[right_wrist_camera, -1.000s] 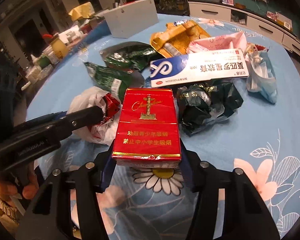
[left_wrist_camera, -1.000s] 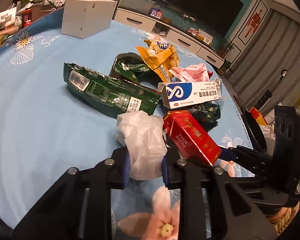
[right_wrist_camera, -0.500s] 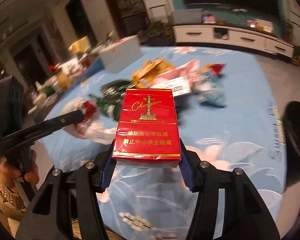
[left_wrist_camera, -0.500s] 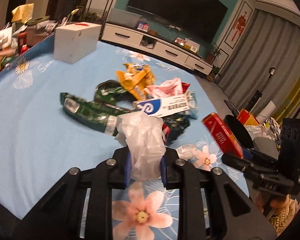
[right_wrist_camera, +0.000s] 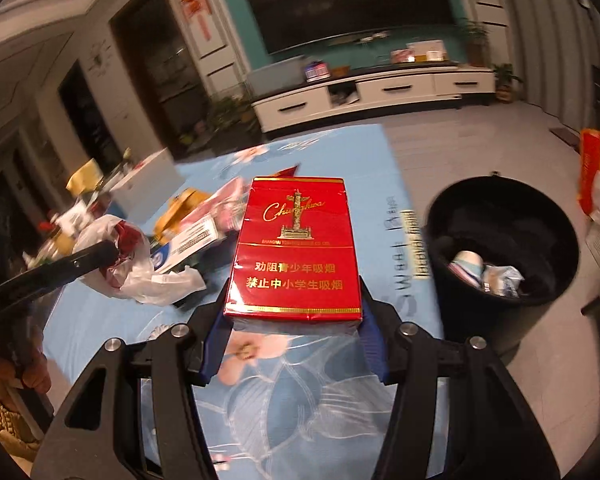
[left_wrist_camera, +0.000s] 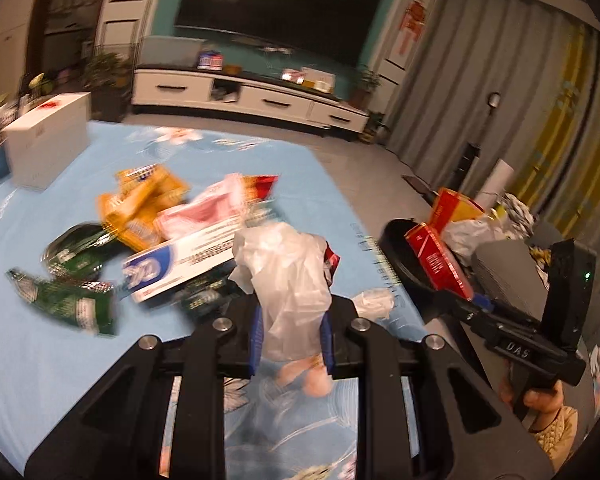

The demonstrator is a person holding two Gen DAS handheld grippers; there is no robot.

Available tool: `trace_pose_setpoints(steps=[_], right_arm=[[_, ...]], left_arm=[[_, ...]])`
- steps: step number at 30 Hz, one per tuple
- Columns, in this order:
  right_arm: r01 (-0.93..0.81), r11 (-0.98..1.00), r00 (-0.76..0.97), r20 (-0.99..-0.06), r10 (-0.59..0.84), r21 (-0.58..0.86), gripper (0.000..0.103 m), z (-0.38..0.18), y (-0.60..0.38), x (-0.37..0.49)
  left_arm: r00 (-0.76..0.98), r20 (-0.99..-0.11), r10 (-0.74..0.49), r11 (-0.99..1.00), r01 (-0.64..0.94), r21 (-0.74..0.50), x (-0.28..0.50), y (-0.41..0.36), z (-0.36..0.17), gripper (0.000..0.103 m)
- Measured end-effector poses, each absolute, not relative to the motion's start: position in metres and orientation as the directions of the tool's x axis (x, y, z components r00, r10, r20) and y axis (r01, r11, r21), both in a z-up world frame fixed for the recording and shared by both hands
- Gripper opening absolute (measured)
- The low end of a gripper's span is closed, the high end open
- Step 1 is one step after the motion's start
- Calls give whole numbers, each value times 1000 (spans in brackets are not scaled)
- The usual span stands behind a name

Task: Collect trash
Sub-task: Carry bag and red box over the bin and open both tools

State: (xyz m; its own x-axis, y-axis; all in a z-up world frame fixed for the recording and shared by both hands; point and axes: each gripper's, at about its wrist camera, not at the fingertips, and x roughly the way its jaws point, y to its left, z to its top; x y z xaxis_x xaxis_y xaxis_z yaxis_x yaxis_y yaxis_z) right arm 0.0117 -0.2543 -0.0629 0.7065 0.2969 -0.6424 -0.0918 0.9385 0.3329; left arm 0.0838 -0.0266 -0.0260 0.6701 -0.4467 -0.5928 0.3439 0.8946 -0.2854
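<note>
My left gripper [left_wrist_camera: 290,330] is shut on a crumpled clear plastic bag [left_wrist_camera: 288,276] with a bit of red inside, held above the blue flowered tablecloth [left_wrist_camera: 40,344]. My right gripper [right_wrist_camera: 294,322] is shut on a red cigarette pack [right_wrist_camera: 296,246], lifted near the table's right edge. The same pack [left_wrist_camera: 440,262] shows in the left wrist view, over the black trash bin [left_wrist_camera: 404,252]. From the right wrist view the bin [right_wrist_camera: 500,240] stands on the floor right of the table, with some trash inside. The bag [right_wrist_camera: 140,268] hangs at the left there.
On the table lie green wrappers [left_wrist_camera: 72,280], a yellow snack bag [left_wrist_camera: 144,204], a pink wrapper [left_wrist_camera: 216,204], a blue-and-white toothpaste box [left_wrist_camera: 180,260] and a white box [left_wrist_camera: 46,140]. A small crumpled plastic piece [left_wrist_camera: 374,304] lies near the edge. More bags [left_wrist_camera: 460,216] are piled behind the bin.
Both grippers have lifted and swung right with their loads, away from the trash pile. The cigarette pack now hangs by the table edge next to the bin.
</note>
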Motion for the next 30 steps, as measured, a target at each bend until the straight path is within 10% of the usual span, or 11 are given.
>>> trace_pose_setpoints(steps=[30], right_arm=[[356, 877, 707, -707, -28, 321, 56, -132, -432, 44]], left_arm=[[484, -714, -506, 699, 716, -10, 179, -346, -87, 31]])
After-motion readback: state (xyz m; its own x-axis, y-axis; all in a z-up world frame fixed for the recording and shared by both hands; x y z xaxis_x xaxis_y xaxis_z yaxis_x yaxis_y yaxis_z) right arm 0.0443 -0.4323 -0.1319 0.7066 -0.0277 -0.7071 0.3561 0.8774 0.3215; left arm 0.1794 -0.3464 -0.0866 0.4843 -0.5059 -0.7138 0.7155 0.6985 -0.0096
